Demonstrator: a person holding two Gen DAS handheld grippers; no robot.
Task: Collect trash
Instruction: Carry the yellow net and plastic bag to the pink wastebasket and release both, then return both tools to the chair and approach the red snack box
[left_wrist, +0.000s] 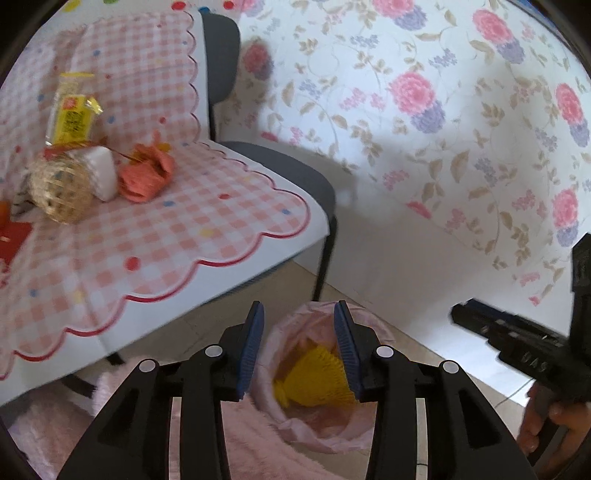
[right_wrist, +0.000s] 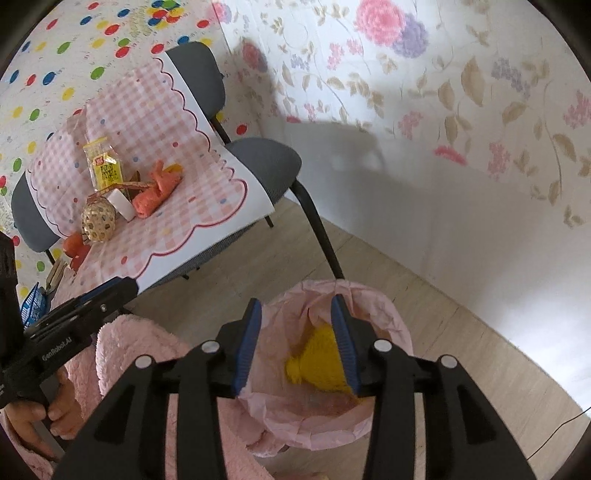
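Note:
A bin lined with a pink bag (left_wrist: 295, 428) (right_wrist: 369, 306) stands on the floor by the chair, with a yellow honeycomb paper piece (left_wrist: 314, 376) (right_wrist: 317, 365) lying inside. My left gripper (left_wrist: 299, 347) is open and empty above the bin. My right gripper (right_wrist: 295, 341) is open and empty above the bin too. On the chair's checked cloth (left_wrist: 207, 221) (right_wrist: 177, 122) lie an orange crumpled paper (left_wrist: 146, 173) (right_wrist: 157, 192), a yellow wrapper (left_wrist: 72, 110) (right_wrist: 103, 164), a white block (left_wrist: 101, 171) (right_wrist: 122, 203) and a woven ball (left_wrist: 59, 192) (right_wrist: 98, 221).
The grey chair (left_wrist: 295, 173) (right_wrist: 266, 162) stands against a floral wall (left_wrist: 443, 110). A pink fluffy rug (left_wrist: 251, 450) (right_wrist: 125, 350) lies by the bin. Red and orange items (right_wrist: 75, 247) sit at the cloth's left end. The other gripper's body shows in each view (left_wrist: 524, 343) (right_wrist: 74, 317).

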